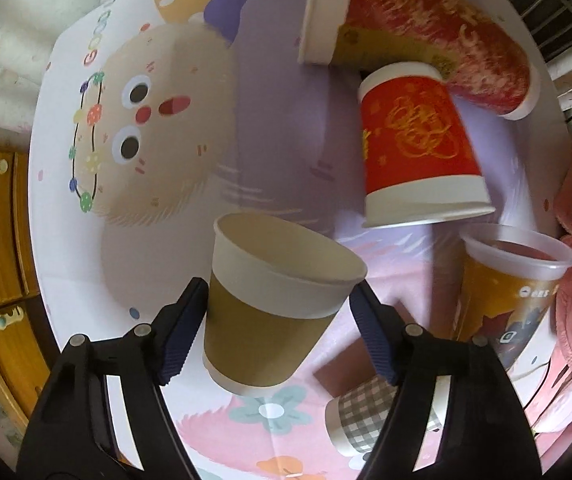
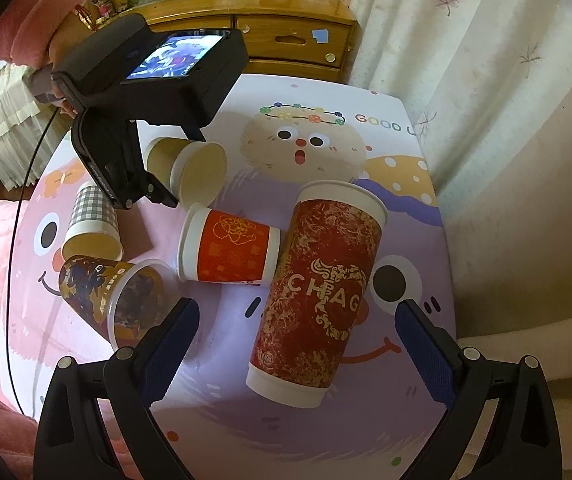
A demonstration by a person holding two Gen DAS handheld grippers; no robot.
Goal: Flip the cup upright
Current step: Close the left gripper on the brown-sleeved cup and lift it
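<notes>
brown-sleeved paper cup (image 1: pixel 274 308), white rim band and white base, cream inside, empty. it is seen raised off the cartoon-printed table (image 1: pixel 278 128), tilted, mouth turned up and away in the left wrist view. in the right wrist view it (image 2: pixel 190 168) is seen nearly on its side, mouth open toward the camera.

5 cups on the table (image 2: pixel 390 128), brown-sleeved cup (image 2: pixel 190 168) at the far left between the left gripper's (image 1: pixel 278 328) pads, small cup (image 2: pixel 230 250) central, tall cup (image 2: pixel 318 292) touching its right, checked cup (image 2: pixel 92 220) behind the printed cup (image 2: pixel 106 296).
</notes>
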